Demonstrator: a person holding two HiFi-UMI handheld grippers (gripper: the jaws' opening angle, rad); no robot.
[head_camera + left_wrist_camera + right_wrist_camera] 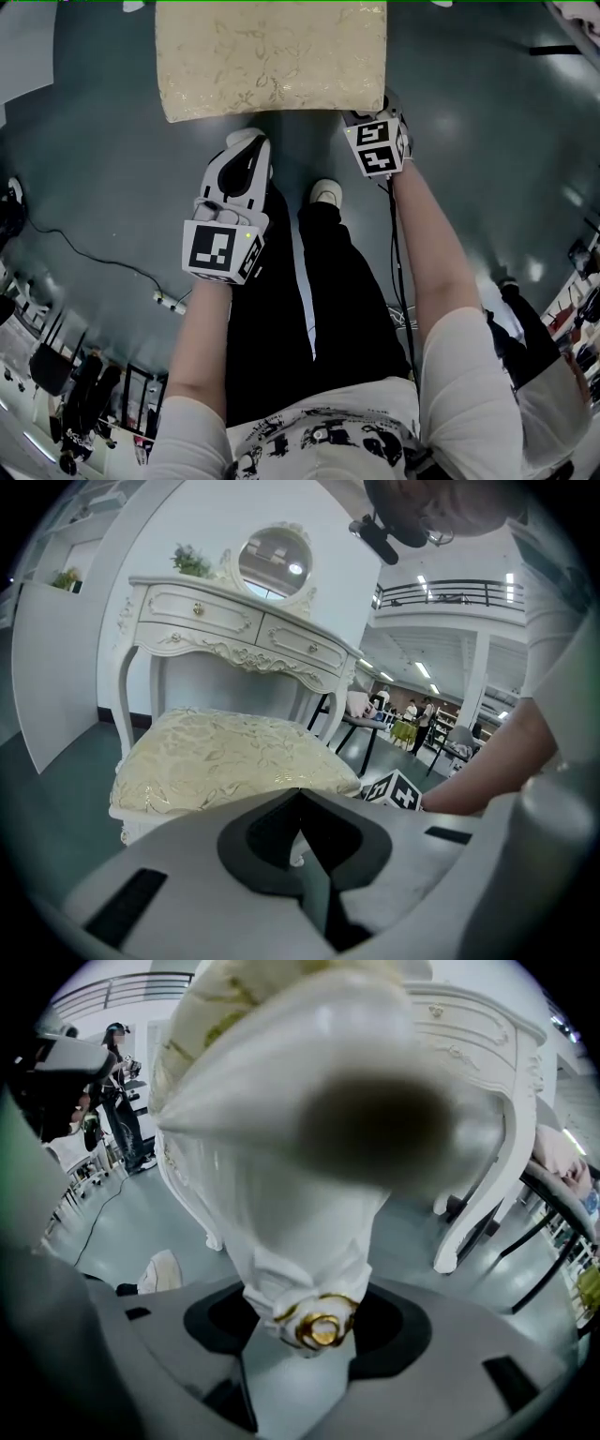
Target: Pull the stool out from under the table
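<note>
Clamping the stool (270, 58) by its near corner leg in wide-set jaws, the right gripper (314, 1354) has the seat ahead, before the table (234, 635), while the left gripper (302, 808), pressed together and empty, hangs short of it.

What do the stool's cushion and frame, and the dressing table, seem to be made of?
Stool cushion: woven fabric, cream with shiny gold leaf pattern, padded by its bulge. Stool frame: likely white-painted wood or resin, glossy, carved, gold-trimmed rosette. Dressing table: same glossy white carved look, probably painted wood.
</note>
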